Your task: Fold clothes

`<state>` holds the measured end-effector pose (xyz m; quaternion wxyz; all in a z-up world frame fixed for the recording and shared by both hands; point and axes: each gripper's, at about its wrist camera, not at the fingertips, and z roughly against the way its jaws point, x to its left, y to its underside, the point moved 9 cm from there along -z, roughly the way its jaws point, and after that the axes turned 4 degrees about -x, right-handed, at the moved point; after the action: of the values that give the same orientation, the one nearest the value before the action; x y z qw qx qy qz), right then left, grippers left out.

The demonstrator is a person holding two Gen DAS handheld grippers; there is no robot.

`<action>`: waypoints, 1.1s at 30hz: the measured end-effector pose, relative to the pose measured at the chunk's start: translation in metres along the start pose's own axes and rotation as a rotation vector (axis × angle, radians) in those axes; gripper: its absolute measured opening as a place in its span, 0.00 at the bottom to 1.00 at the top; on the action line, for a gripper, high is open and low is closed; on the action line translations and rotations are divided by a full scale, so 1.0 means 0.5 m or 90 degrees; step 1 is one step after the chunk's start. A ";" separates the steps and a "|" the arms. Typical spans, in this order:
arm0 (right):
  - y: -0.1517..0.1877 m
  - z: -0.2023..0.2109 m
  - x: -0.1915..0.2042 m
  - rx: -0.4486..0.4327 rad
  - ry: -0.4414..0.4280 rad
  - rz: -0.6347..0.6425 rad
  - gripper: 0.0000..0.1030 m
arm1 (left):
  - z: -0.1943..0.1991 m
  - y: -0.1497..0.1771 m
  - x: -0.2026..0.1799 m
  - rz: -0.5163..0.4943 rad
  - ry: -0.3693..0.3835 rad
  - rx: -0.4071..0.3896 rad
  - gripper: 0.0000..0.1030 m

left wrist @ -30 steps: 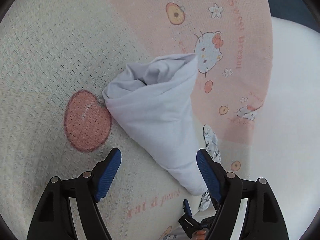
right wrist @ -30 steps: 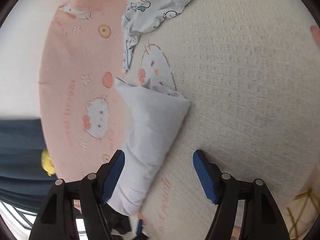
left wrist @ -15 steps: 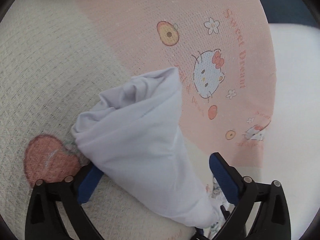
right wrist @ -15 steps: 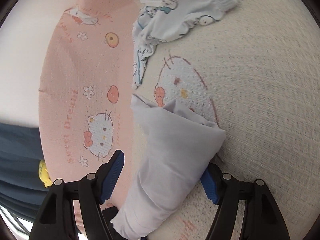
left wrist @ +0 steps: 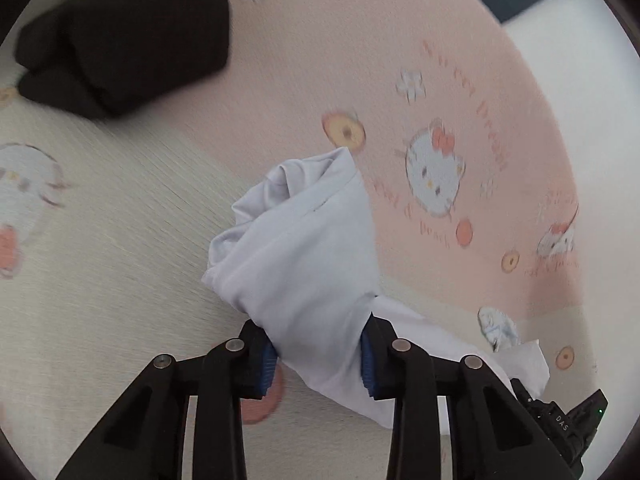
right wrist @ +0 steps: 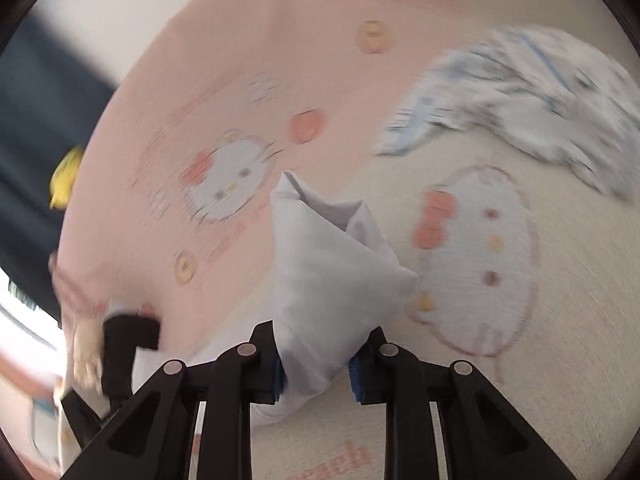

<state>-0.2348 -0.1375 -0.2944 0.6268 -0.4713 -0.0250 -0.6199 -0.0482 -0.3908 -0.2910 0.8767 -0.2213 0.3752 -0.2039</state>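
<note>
Both tools, wide apart a second ago, are now closing onto the folded pale lavender cloth bundle (left wrist: 304,248): left tool (left wrist: 320,360) and right tool (right wrist: 316,360) each pinching an end, lifting it off the pink-and-cream cartoon-cat blanket (left wrist: 400,60), ready for carrying aside.

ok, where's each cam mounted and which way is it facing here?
Left wrist: on the left gripper, angled down over the printed blanket; its jaws are closing on the white garment, black clothes beyond.
Right wrist: on the right gripper, angled down; jaws closing on the garment's other end, patterned garment beyond.
Shared: the white garment, the blanket.
</note>
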 end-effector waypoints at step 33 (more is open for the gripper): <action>0.186 -0.021 0.001 0.252 -0.011 -0.056 0.54 | 0.085 0.009 0.250 0.235 -0.008 0.093 0.68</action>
<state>-0.1662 -0.1640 -0.3521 0.6790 -0.3429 -0.1724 -0.6258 0.0636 -0.4424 -0.3382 0.9153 -0.0860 0.3880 -0.0653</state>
